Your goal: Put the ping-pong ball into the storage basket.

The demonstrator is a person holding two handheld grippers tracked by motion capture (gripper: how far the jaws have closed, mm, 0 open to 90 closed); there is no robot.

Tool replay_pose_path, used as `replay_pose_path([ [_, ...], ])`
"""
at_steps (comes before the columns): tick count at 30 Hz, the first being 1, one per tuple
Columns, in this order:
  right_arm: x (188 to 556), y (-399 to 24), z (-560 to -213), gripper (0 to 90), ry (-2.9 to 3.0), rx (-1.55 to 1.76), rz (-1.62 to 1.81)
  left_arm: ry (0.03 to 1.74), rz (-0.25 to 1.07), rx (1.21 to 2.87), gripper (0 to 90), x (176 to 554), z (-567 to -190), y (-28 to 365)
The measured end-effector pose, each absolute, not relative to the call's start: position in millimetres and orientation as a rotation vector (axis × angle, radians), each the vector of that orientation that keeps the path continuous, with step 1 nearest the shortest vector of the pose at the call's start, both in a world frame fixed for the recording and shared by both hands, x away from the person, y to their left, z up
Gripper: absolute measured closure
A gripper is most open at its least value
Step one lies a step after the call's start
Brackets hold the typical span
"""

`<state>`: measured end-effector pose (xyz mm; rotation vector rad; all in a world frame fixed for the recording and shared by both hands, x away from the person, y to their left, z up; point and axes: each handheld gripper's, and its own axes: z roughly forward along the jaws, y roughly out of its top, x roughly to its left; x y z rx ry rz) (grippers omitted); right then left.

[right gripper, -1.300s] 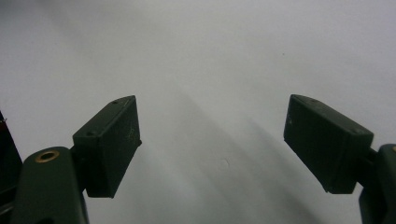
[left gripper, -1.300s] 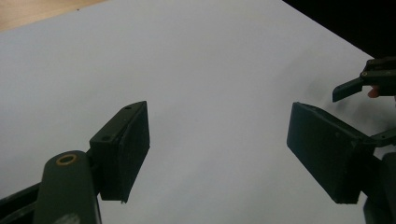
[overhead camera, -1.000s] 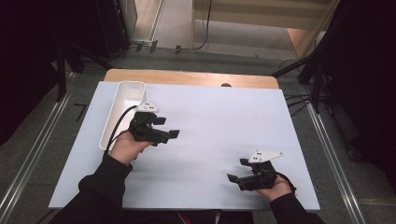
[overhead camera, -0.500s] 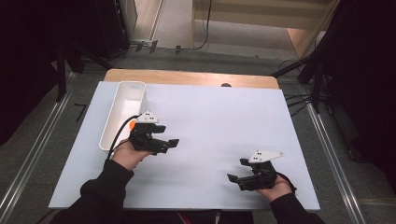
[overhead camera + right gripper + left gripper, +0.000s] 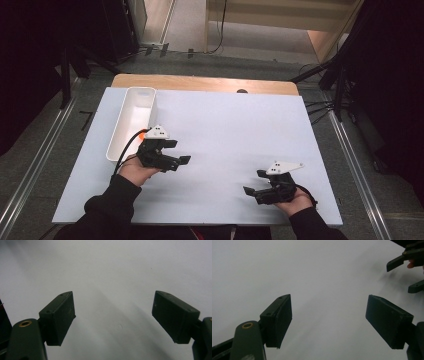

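two black grippers are over a large white rectangular table top [image 5: 225, 125], which is the biggest thing here and lies on a light wooden board [image 5: 200, 82] that shows as a strip along its far edge. a small dark round mark [image 5: 242, 91] sits at the middle of that far edge.

next in size is a long white plastic tray [image 5: 131, 120]. it stands near the far left corner of the table top, with its long side along the left edge, and something small and orange [image 5: 143, 133] shows at its near right wall, too small to tell what it is.

the left gripper [image 5: 181, 152] is held in the person's left hand [image 5: 136, 170], just beside the near end of the tray, toward the middle of the table top. its jaws point to the right and they are apart, with nothing between them; in the left gripper view [image 5: 328, 320] only the bare white surface lies between the two black pads. a black cable [image 5: 125, 150] goes from it across the near end of the tray, and a grey three-cornered plate [image 5: 157, 132] is on top.

the right gripper [image 5: 254, 182] is held in the right hand [image 5: 295, 202], near the near right corner of the table top, well apart from the tray. its jaws point to the left and are also apart and hold nothing; the right gripper view [image 5: 113, 320] shows plain white surface between the pads.
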<state>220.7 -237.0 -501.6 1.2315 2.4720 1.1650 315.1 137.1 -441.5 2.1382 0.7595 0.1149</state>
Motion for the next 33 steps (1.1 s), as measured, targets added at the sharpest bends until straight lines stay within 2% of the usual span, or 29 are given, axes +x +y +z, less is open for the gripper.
replay_pose_path([
  [13,220.1,-237.1,-500.9,17.4,2.472,1.229,1.169,0.679,0.104,2.156,21.6,304.2,-446.3,144.4],
  [33,219.7,-236.9,-501.0,17.4,2.472,1.229,1.166,0.648,0.083,2.176,21.6,293.7,-453.3,157.0],
])
